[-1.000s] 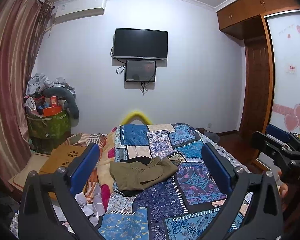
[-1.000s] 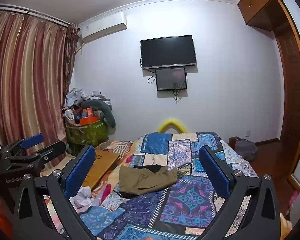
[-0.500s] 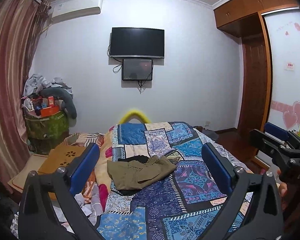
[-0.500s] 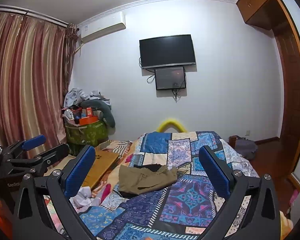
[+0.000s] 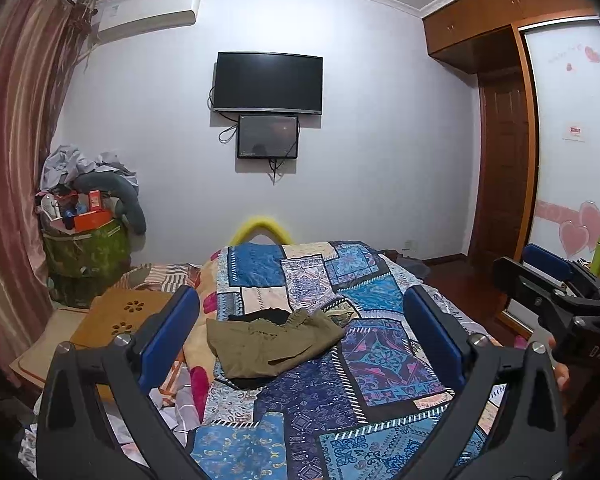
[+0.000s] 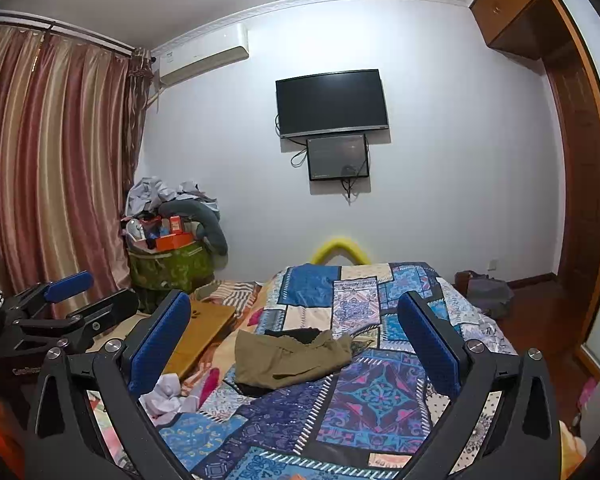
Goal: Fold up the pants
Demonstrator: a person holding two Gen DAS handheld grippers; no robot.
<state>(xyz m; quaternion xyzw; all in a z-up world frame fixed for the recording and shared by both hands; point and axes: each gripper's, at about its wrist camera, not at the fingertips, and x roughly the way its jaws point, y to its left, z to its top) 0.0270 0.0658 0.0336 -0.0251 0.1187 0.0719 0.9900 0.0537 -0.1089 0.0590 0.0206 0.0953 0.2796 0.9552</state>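
Olive pants (image 5: 270,344) (crumpled) beyond fingers (image 5: 168,330)

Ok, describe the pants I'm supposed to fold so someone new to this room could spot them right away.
Find the bed with the blue patchwork quilt below the wall-mounted TV. On the quilt's left part lies a crumpled heap, the olive-khaki pants, with some black fabric showing at their far edge. They are the only plain, drab item on that busy patterned cover.

The left gripper (image 5: 300,336) swings slightly leftward across the second then settles back, the olive pants (image 5: 270,342) sliding sideways in its view, while everything else holds.
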